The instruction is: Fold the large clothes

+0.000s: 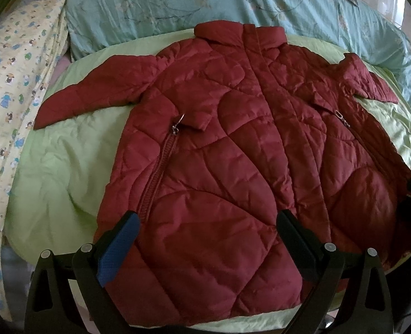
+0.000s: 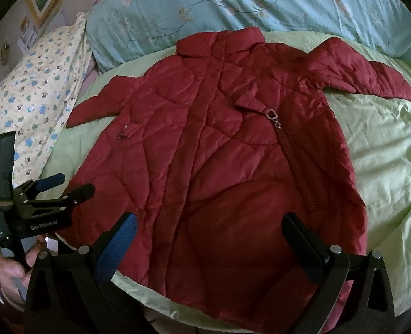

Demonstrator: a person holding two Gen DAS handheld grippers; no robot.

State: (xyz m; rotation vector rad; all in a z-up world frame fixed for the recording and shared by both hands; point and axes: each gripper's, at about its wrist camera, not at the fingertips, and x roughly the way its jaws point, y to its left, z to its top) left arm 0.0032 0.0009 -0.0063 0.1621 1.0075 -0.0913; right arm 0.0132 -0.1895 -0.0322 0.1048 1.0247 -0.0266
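Green bedding carries the red coat spread flat, sleeves out, no fold made; left gripper and right gripper hover apart, empty, at frame bottom.

Dim, flat indoor light, dull sheen on the red quilted coat, heavy fisheye bending, black vignette corners, soft blur toward edges, murky shadows at bottom.

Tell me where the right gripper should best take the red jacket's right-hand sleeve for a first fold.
Probably at the cuff end of the sleeve, coming in from the outer side over the green sheet. The sleeve lies flat, spread away from the jacket body, its free tip clear of everything. The right gripper is open.
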